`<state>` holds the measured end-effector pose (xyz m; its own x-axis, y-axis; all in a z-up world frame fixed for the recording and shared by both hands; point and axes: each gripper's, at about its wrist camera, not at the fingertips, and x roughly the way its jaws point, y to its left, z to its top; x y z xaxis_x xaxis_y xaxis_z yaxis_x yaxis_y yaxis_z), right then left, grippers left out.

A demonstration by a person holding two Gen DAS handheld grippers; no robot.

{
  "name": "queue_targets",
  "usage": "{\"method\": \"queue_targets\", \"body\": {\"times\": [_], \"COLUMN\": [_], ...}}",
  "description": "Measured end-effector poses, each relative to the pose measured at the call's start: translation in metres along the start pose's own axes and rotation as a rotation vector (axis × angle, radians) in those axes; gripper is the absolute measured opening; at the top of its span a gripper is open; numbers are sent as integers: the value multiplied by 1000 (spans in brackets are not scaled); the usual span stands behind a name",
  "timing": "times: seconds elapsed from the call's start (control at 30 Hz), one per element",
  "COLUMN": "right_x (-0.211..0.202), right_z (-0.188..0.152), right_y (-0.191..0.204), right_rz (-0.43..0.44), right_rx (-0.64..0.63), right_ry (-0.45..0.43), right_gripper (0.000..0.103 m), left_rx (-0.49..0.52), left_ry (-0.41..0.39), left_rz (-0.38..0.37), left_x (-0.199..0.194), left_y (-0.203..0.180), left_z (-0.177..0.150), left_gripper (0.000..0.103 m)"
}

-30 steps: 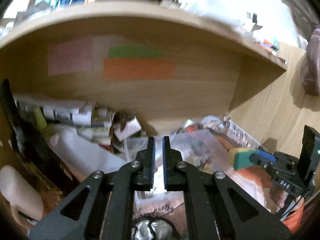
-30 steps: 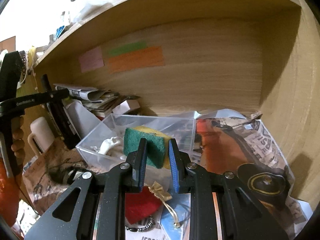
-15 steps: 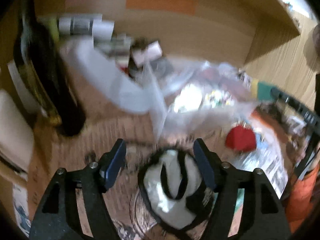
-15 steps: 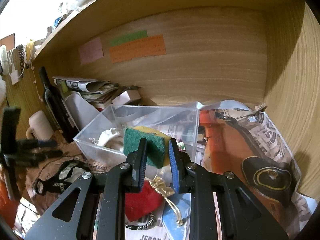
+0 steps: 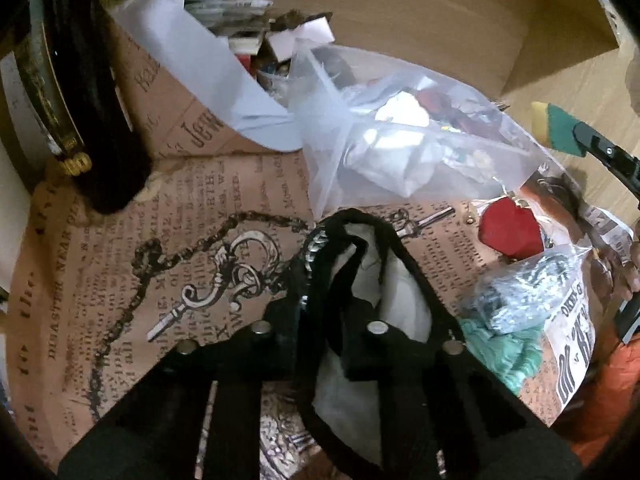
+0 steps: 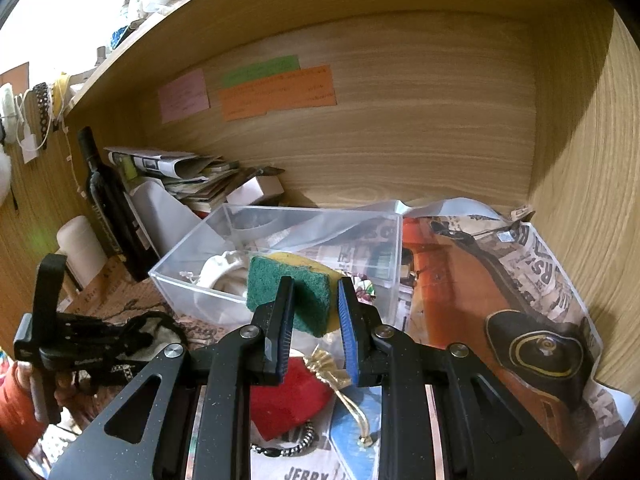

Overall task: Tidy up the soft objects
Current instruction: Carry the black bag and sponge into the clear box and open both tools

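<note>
Your R gripper clamps green/yellow sponge, fingers pinching it from both sides, held above near wall of clear plastic box. White item inside box, can't ID. Red heart cushion on newspaper just below R fingers, gold ribbon beside it.

Your L gripper down over black-trimmed white cloth on brown printed paper; fingers straddle black strap, but closed or not – can't tell, tips hidden in fabric. Dark bottle upright at far left.

Wooden shelf alcove, sticky notes on back wall
</note>
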<state>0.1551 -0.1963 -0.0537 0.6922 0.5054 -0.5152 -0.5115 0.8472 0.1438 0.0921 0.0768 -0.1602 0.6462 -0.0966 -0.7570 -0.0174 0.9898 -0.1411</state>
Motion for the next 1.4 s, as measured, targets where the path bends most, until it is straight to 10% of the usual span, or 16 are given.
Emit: {"method": "queue_targets", "body": {"times": [0.67,1.4], "right_x": [13,93], "right_z": [28,16], "right_y": [1,-5], "right_rz": [7,22], "right_rx": [-25,-39], "right_ry": [-31,170], "right_gripper": [20,20], "left_rx": [90,100], "left_ry": [-320,-216], "left_rz": [-61,-68], "left_x": [-76,31], "left_y": [-44,-79], "left_z": [102,161], "left_gripper": [10,10]}}
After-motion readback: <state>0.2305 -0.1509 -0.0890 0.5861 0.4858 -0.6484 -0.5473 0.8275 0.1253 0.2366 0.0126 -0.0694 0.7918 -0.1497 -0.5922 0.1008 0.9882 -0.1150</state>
